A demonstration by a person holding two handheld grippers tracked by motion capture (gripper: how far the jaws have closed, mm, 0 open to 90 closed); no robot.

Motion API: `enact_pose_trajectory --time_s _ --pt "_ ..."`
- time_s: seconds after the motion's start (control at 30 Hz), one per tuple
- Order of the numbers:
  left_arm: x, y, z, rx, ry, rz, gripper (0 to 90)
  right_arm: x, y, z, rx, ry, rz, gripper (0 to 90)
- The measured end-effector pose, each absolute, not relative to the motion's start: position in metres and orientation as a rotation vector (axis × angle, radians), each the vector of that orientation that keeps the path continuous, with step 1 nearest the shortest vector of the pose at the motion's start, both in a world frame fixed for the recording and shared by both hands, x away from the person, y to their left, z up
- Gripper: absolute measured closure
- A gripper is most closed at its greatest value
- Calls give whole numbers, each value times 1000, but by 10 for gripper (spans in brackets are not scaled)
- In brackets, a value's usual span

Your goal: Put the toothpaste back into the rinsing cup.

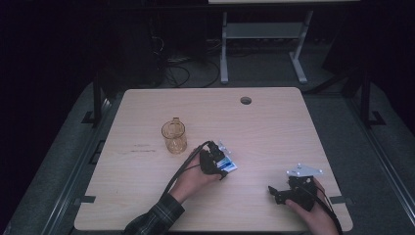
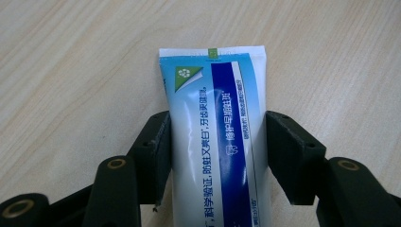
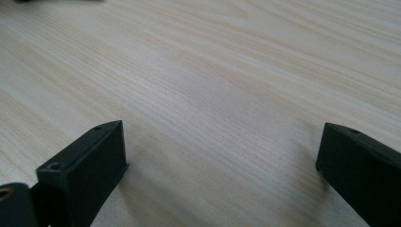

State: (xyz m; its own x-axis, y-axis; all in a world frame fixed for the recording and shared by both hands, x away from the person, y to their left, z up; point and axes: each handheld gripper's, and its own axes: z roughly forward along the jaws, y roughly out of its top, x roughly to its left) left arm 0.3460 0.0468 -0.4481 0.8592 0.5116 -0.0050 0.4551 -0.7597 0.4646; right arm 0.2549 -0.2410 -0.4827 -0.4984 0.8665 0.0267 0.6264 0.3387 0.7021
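Currently the left gripper is pinching a blue-and-white toothpaste tube, both pads lying against the tube's sides; the tube is resting flat on the wooden table, near the middle, crimped end pointing away from the jaws. An amber glass mug is standing upright just left of and beyond that gripper, apart from it, and looking empty. The right gripper is sitting at the near right of the table, its jaws spread wide with bare wood between them.
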Motion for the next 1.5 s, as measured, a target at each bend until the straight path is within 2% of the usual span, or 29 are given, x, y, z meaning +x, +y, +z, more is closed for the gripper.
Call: enact_pose_trajectory --time_s 0.23,0.43,0.57,0.97,1.5 --pt "347 42 -444 2626 725 153 535 255 -241 -483 1322 2256 946 19" --pt "346 42 -441 2663 712 130 676 255 -241 -483 1322 2256 946 19" --pt "346 43 -439 2670 683 120 724 255 -241 -483 1321 2256 946 19" --pt "350 48 -437 2643 683 69 737 255 -241 -483 1322 2256 946 19" --pt "346 73 -424 2448 654 27 735 255 -241 -483 1321 2256 946 19"
